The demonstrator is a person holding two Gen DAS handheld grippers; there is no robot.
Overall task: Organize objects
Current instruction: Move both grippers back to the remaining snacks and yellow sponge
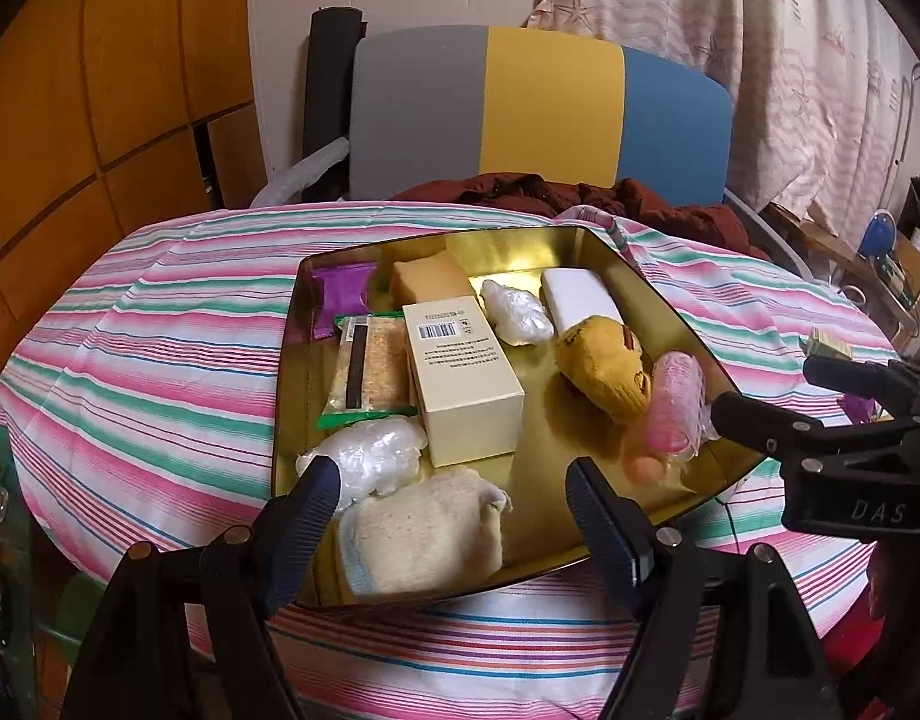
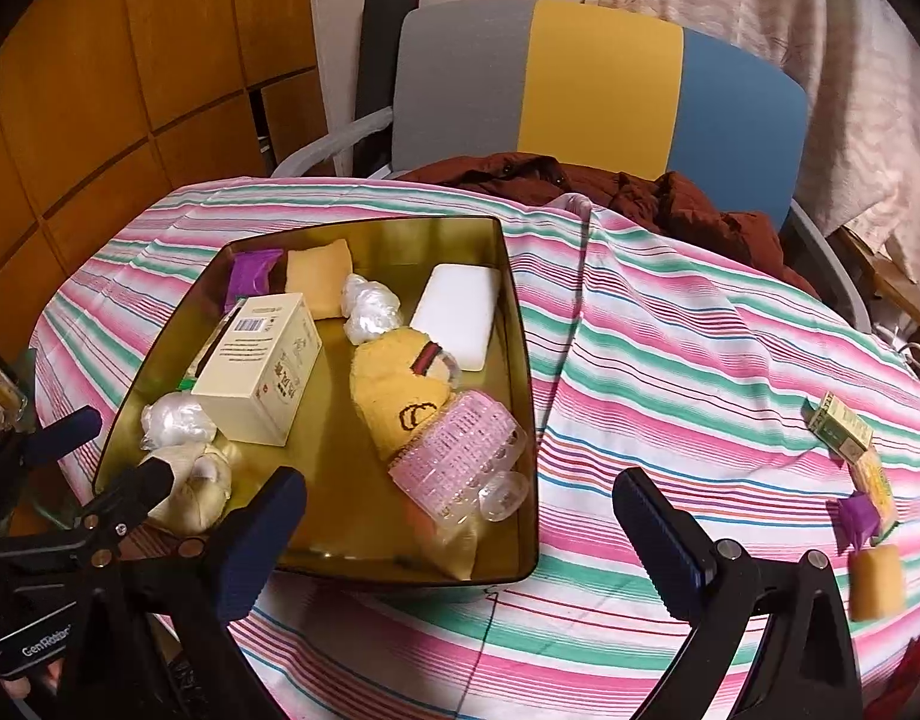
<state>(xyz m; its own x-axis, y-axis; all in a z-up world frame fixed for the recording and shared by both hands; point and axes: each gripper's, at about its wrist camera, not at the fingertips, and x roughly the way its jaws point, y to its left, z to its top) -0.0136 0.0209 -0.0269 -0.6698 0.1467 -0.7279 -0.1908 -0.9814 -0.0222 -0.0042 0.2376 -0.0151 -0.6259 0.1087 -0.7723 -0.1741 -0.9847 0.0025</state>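
A gold metal tray [image 1: 658,312] [image 2: 520,324] on the striped tablecloth holds a cream box [image 1: 460,384] [image 2: 262,360], a yellow plush [image 1: 607,366] [image 2: 394,390], a pink curler pack [image 1: 676,414] [image 2: 460,456], a white block [image 1: 580,300] [image 2: 460,312], plastic wads, a purple packet [image 1: 343,294] and a beige pouch [image 1: 424,534]. My left gripper [image 1: 454,480] is open above the tray's near edge with the pouch between its fingers, not touching. My right gripper [image 2: 460,510] is open over the tray's near right corner. Small items lie loose on the cloth at right: a green box [image 2: 841,426], a purple wrapper [image 2: 856,519], a yellow cube [image 2: 877,582].
The round table [image 2: 670,330] carries a pink, green and white striped cloth. Behind it stands a grey, yellow and blue chair [image 1: 538,108] with a brown jacket [image 2: 640,186]. Orange cabinet panels [image 1: 100,90] are left, curtains right.
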